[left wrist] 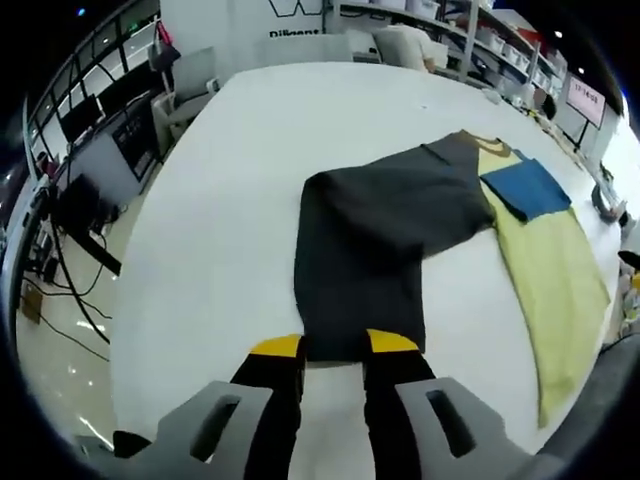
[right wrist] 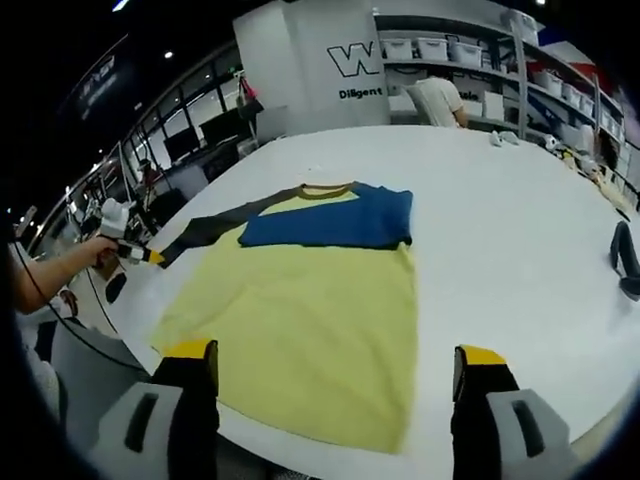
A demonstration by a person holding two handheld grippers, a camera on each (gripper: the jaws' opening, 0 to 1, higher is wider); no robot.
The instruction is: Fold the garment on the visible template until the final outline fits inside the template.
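Garment (right wrist: 300,310) flat, matte yellow-blue-grey | left gripper (left wrist: 333,345) fingers clenched on grey sleeve (left wrist: 370,240) | right gripper (right wrist: 335,365) released

I see both views brightly and evenly lit from overhead ceiling lights. The broad white desk (left wrist: 230,200) glares almost to washout, with only faint, soft shadows on it. The glossy pale floor (left wrist: 60,340) reflects small light spots. Fisheye bending curves the desk edges and the background white metal shelves (right wrist: 470,60), which look soft towards the margins.
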